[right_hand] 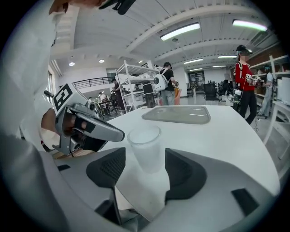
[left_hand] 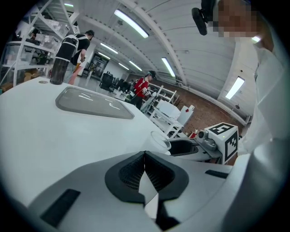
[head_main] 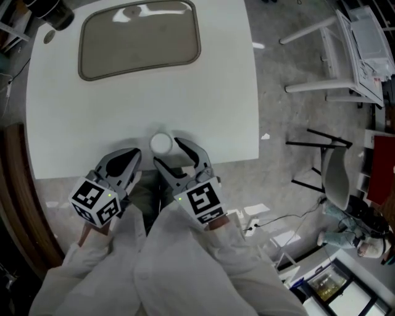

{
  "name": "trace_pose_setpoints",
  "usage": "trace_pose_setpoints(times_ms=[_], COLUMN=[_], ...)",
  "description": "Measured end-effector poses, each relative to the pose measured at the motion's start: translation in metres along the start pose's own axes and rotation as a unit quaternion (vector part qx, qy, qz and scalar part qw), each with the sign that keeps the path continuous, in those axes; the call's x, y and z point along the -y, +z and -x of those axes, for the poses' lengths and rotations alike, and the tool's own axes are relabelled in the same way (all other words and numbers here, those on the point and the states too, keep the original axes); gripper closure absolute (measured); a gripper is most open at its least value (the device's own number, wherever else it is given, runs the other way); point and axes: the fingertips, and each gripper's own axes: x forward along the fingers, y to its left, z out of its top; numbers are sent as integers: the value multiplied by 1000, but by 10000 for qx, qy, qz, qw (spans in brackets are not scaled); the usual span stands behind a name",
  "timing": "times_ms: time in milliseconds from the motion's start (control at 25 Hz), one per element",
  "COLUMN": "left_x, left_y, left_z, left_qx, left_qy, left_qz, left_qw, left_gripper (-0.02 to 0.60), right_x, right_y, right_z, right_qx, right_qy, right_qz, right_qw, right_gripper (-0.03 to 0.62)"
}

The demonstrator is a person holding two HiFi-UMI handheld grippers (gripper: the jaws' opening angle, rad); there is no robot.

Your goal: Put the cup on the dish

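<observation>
A clear plastic cup (head_main: 160, 143) stands upright near the front edge of the white table (head_main: 228, 111). My right gripper (head_main: 168, 152) is open, with the cup (right_hand: 145, 146) between its two pads and a gap on each side. My left gripper (head_main: 136, 152) sits just left of the cup, apart from it. Its jaws are shut with the pads pressed together (left_hand: 145, 156) and nothing between them. The dish is a long grey tray (head_main: 141, 38) lying at the far end of the table, with nothing on it. It also shows in the right gripper view as a flat tray (right_hand: 176, 114) beyond the cup.
A dark cylinder-shaped bottle (head_main: 54, 13) stands at the table's far left corner, beside a small round disc (head_main: 49, 37). White metal frames (head_main: 336, 58) and a black stand (head_main: 321, 154) are on the floor to the right. People stand in the background (right_hand: 244, 77).
</observation>
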Motion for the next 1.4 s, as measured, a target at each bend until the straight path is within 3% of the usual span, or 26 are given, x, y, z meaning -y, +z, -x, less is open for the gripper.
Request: trace_pose_setpoints(times_ms=[720,1400], left_x=[-20,-16], left_y=[-3,9], left_z=[-3,2], left_qx=[3,160], left_qy=[130,269], left_qz=[249,187], left_qw=[9996,9993], left_gripper=[574,574], right_x=[1,-4], right_y=[14,13], right_z=[-34,-25], right_qx=[133,-89], right_qy=[106,285], right_qz=[263,414], right_qw=[9995,9987], right_gripper=[333,329])
